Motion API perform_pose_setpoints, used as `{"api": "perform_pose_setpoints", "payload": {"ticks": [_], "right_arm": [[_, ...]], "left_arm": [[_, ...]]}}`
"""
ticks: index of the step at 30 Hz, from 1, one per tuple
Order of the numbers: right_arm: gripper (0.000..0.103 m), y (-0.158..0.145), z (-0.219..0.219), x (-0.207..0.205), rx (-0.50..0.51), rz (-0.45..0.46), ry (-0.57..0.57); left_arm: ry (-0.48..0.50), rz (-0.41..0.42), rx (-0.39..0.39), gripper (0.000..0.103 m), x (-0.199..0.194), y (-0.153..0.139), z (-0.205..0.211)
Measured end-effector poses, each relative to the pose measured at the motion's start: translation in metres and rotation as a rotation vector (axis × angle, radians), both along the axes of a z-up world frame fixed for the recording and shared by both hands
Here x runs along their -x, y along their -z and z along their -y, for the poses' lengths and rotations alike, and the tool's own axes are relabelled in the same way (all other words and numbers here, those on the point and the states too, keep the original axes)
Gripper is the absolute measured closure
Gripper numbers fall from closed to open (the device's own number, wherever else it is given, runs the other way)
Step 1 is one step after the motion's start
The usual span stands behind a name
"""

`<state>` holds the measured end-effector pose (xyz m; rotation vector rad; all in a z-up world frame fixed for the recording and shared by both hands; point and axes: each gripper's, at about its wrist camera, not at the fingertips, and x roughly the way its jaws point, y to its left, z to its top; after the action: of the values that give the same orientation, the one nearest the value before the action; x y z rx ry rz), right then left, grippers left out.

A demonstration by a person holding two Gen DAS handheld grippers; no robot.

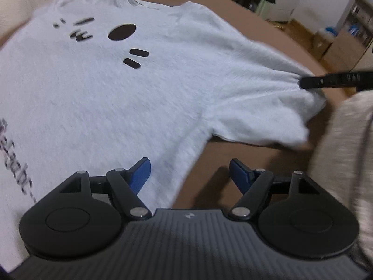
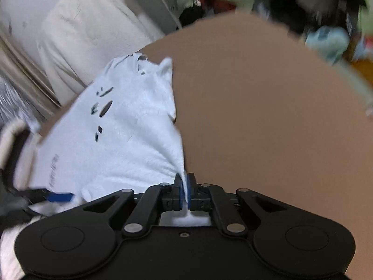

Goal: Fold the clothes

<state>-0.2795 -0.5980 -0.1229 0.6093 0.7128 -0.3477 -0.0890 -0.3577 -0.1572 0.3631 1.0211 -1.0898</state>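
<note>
Where the blue pads meet in the right wrist view: right gripper [image 2: 185, 192] clamped on a sleeve edge of the white T-shirt [image 2: 130, 144], spread across the brown surface [image 2: 256, 116]. Left wrist view only: left gripper [image 1: 190, 172] spread wide at the shirt's side hem, nothing between its pads; dark face print [image 1: 122, 32] near the collar; cream-sleeved arm [image 1: 345, 154] at right.

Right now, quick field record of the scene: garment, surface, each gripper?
garment: white T-shirt with dark print, spread face up
surface: brown tabletop
right gripper: shut on T-shirt, pinching the sleeve edge; cloth pulled taut toward it
left gripper: open, over the shirt's side edge below the sleeve, nothing between the pads
fold status: no fold visible yet
person: light sleeve at the right of the left wrist view
</note>
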Motion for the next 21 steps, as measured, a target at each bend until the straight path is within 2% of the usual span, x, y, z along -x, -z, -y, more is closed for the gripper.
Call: {"api": "perform_pose_setpoints", "payload": {"ticks": [3,5,7,9,10,11,13,14,15,16,17,19,21], "right_arm": [[0.103,-0.006,-0.008,0.001,0.090,-0.117,0.031],[0.103,0.005,0.002,-0.004,0.021,-0.141,0.047],[0.103,0.002,0.002,-0.007,0.006,-0.146,0.091],[0.099,-0.011,-0.005,-0.012,0.061,-0.200,0.139],[0.089,-0.019,-0.009,-0.018,0.132,-0.268,0.178],[0.085,-0.027,-0.013,-0.023,0.197,-0.320,0.216],[0.045,-0.048,-0.015,-0.035,0.268,-0.350,0.332],[0.043,-0.059,-0.017,-0.041,0.289,-0.348,0.389],[0.043,-0.070,-0.020,-0.049,0.250,-0.268,0.429],[0.043,-0.079,-0.024,-0.062,0.190,-0.159,0.417],[0.043,-0.084,-0.029,-0.080,0.142,-0.088,0.343],[0.042,-0.095,-0.039,-0.124,0.110,-0.016,0.210],[0.042,-0.105,-0.046,-0.172,0.119,-0.009,0.116]], "left_arm": [[-0.033,-0.069,-0.001,0.029,-0.007,0.004,-0.013],[-0.055,-0.116,-0.001,0.029,-0.012,0.006,-0.022],[-0.062,-0.110,0.002,0.029,-0.013,0.004,-0.031],[-0.081,-0.086,0.012,0.029,-0.016,-0.002,-0.040],[-0.094,-0.068,0.012,0.029,-0.018,-0.006,-0.043],[-0.108,-0.049,0.012,0.029,-0.021,-0.009,-0.046],[-0.168,-0.048,0.024,0.029,-0.030,-0.017,-0.050],[-0.200,-0.073,0.045,0.029,-0.036,-0.021,-0.050],[-0.231,-0.116,0.076,0.029,-0.042,-0.024,-0.049],[-0.261,-0.159,0.106,0.029,-0.049,-0.028,-0.048],[-0.279,-0.153,0.119,0.029,-0.054,-0.033,-0.046],[-0.294,-0.055,0.111,0.029,-0.062,-0.045,-0.041],[-0.308,0.041,0.105,0.029,-0.074,-0.058,-0.037]]}}
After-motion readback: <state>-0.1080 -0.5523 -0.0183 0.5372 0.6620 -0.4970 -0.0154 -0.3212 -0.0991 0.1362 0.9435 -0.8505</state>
